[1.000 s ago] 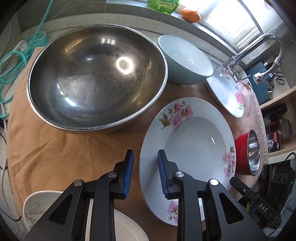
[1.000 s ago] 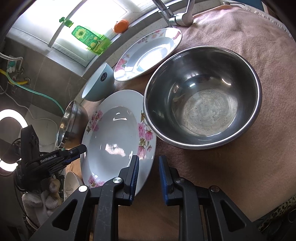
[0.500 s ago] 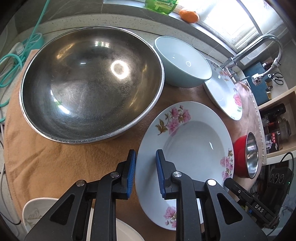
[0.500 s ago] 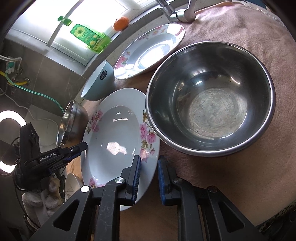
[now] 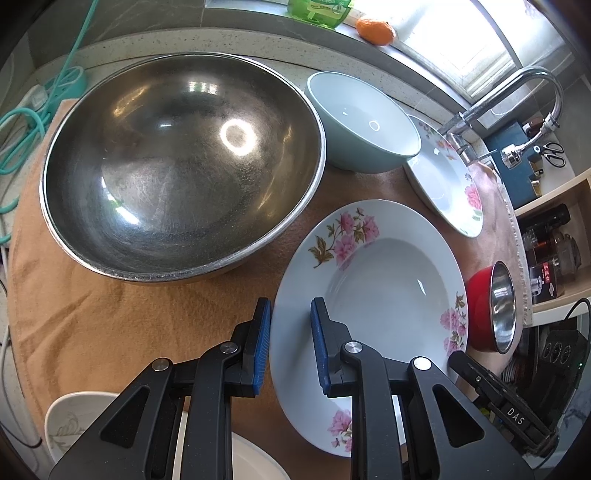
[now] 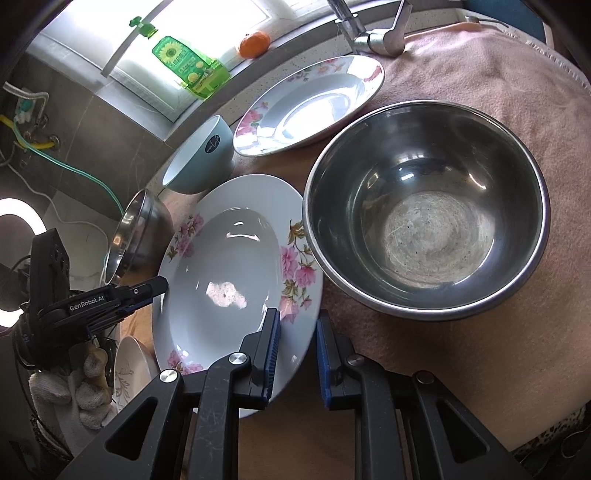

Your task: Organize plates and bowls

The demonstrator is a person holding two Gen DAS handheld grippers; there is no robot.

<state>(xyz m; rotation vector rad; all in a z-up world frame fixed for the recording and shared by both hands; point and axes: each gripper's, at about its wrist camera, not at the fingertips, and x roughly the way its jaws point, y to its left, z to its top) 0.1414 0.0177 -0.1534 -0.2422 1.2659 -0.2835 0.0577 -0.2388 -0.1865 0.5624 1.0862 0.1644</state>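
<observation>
Glossy floral plate [image 5: 388,266], scratched round steel bowl [image 5: 181,162], perhaps terry cloth [image 5: 110,314]

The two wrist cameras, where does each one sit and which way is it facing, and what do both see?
Left wrist: sits on the left gripper, looking down along its fingers astride the near plate's rim, big steel bowl beyond; the right gripper shows.
Right wrist: sits on the right gripper, astride the same plate's opposite rim, beside a smaller steel bowl; the left gripper and a gloved hand show.
Shared: the near plate, blue bowl, far plate, orange.
</observation>
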